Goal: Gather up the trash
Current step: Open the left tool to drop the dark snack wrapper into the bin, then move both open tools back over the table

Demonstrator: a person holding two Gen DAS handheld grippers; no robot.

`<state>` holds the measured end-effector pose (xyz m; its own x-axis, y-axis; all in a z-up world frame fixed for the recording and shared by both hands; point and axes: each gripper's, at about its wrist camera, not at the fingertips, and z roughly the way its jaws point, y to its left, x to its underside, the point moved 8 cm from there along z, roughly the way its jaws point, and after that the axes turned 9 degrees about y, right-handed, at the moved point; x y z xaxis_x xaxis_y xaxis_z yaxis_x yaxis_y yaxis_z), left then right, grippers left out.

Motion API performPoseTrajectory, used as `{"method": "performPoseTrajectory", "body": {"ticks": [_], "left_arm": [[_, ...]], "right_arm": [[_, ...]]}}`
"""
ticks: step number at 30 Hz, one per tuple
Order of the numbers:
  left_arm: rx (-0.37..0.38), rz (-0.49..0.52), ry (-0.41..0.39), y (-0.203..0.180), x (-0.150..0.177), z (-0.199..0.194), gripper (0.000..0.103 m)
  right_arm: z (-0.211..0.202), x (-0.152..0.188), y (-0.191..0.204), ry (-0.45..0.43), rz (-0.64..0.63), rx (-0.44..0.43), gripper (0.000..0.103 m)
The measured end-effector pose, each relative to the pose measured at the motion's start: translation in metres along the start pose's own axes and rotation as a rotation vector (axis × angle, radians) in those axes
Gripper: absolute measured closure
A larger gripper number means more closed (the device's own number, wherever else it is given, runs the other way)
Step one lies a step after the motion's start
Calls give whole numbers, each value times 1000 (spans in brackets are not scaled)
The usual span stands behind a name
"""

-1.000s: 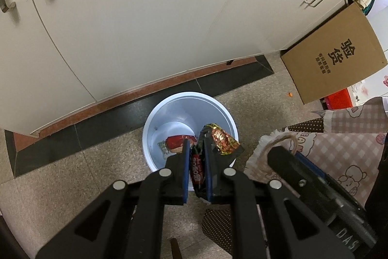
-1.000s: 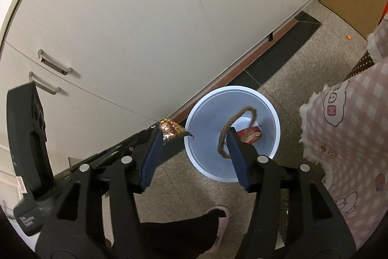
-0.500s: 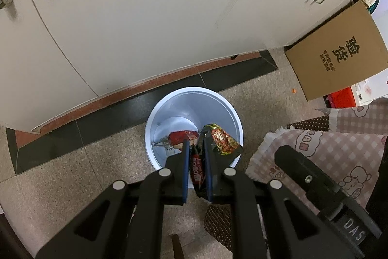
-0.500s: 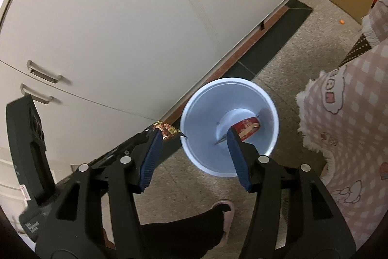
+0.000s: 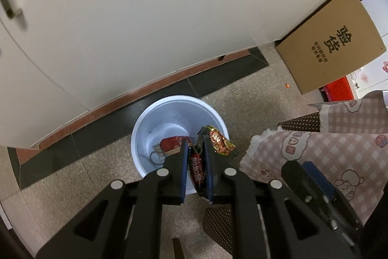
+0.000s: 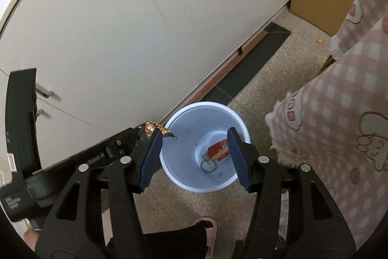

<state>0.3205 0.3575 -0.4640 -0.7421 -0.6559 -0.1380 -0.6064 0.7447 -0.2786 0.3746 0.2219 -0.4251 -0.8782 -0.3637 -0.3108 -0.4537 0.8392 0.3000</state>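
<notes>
Now left tool (image 5: 196, 163) over white bin's (image 5: 145, 128) near rim, jaws just eased, snack wrapper (image 5: 219, 141) between; right tool (image 6: 192, 157) half-open, empty. Risk: wrapper slides outside rim onto floor.

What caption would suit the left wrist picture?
Left gripper holds a crumpled snack wrapper over the white bin.
</notes>
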Motion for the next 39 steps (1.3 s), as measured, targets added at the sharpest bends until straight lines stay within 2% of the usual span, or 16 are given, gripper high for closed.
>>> {"method": "performPoseTrajectory", "body": {"ticks": [1,3,4,5,12,17,20,24,27,30,33,36,39], "left_arm": [[11,10,-13,-4,-2,-3,85],[13,21,-38,-9,-3,-8,61],[-3,24,-62,-10,-3,-12,44],[-11,23,-75,-9,-2,-14,38],[1,-1,-59,-3,12,-21,37],[5,3,-82,-3,23,-46,37],[20,12,-125,-7,25,-75,37],[52,33,-221,-19,29,-129,37],[127,55,-284,-37,37,-177,37],[160,80,-336,-55,45,-212,37],[188,151,-385,-87,60,-246,35],[214,223,-393,-121,77,-258,34],[237,313,-362,-162,102,-260,33]], "right_arm": [[-2,0,-1,-8,4,2,48],[-6,0,-6,-23,16,7,48],[-7,0,-7,-29,21,9,47],[-10,0,-11,-36,30,14,47],[-21,7,-13,-39,28,11,47],[-39,10,-2,-59,13,-4,47],[-62,10,7,-103,3,-21,47],[-107,7,23,-188,-12,-69,47],[-152,4,35,-270,-24,-100,47],[-204,7,39,-351,-23,-122,44],[-246,14,31,-411,-12,-130,44],[-284,26,8,-464,1,-101,42],[-309,39,-26,-489,32,-53,41]]}}
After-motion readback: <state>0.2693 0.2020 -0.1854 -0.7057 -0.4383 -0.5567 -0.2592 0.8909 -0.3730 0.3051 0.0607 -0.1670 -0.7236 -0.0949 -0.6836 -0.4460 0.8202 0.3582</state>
